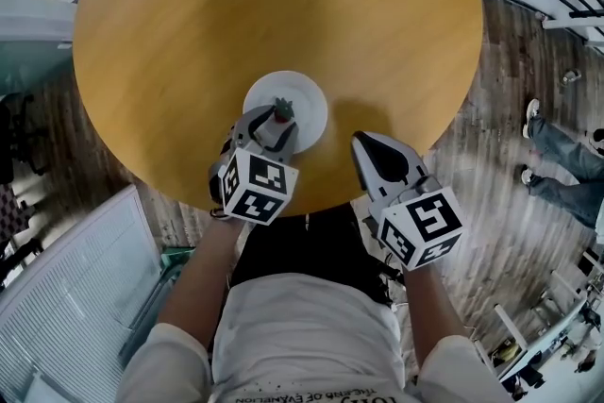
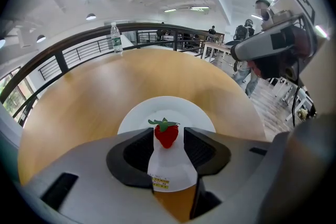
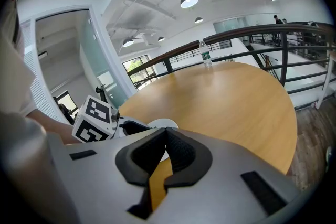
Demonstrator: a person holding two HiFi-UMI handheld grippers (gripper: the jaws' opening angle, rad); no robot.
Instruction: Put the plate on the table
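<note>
- Honey-coloured round wooden tabletop [image 1: 283, 5] on a railed mezzanine, under a white vaulted ceiling with pendant lamps.
- Small round white plate [image 1: 309, 101] lies flat on it, close to the near edge, glossy and plain.
- A red strawberry with green leaves [image 2: 166, 134] sits on the plate.
- A small sticker with yellow stripes [image 2: 160, 182] is on the plate's near rim; its print is too small to read.
- Left tongs [image 1: 272, 129] reach over the plate's near rim, jaws apart on either side of the strawberry, gripping nothing.
- Right tongs [image 3: 165, 132] are closed and empty, at the near edge, right of the plate.
- A clear plastic bottle with a green label [image 2: 116, 38] stands at the far edge; its label is unreadable.
</note>
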